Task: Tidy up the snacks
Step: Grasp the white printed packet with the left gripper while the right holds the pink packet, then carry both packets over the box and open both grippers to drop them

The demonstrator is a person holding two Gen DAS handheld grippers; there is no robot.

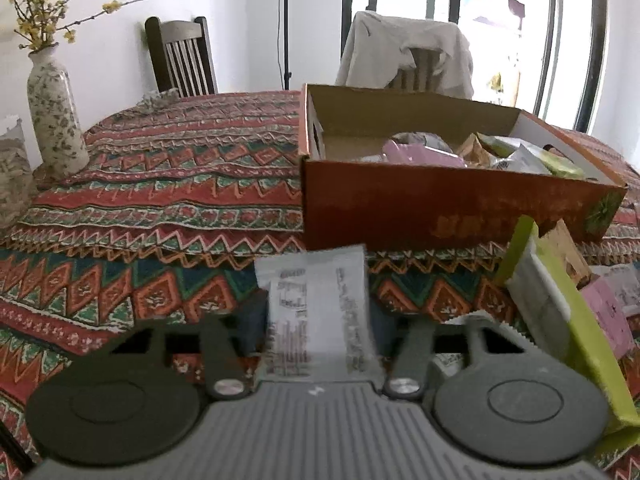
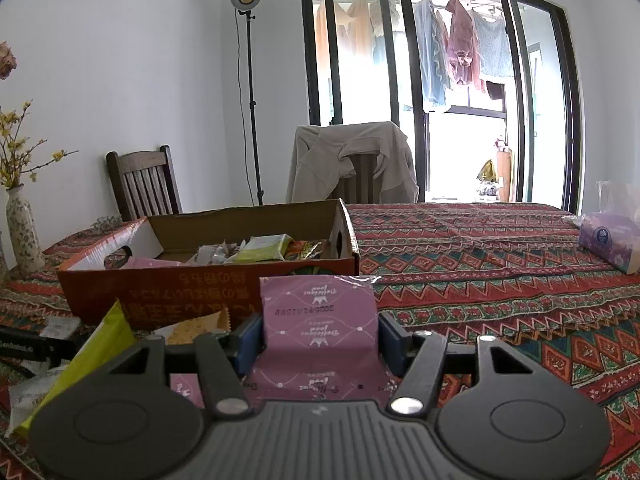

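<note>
My left gripper (image 1: 316,328) is shut on a white snack packet (image 1: 320,296) with printed text, held upright just in front of the orange cardboard box (image 1: 440,204). The picture is slightly blurred there. The box stands open on the patterned tablecloth (image 1: 180,184) and holds several snack packets (image 1: 516,152). In the right wrist view my right gripper (image 2: 320,340) is shut on a purple snack packet (image 2: 318,312), its blue pads (image 2: 250,340) pressing both sides. That packet sits close before the same box (image 2: 200,292).
Loose snacks lie right of the left gripper: a yellow-green packet (image 1: 576,320), a pink one (image 1: 608,316). A flowered vase (image 1: 54,120) stands at the table's left. A purple tissue pack (image 2: 612,240) lies far right. Two chairs (image 2: 144,184) stand behind the table.
</note>
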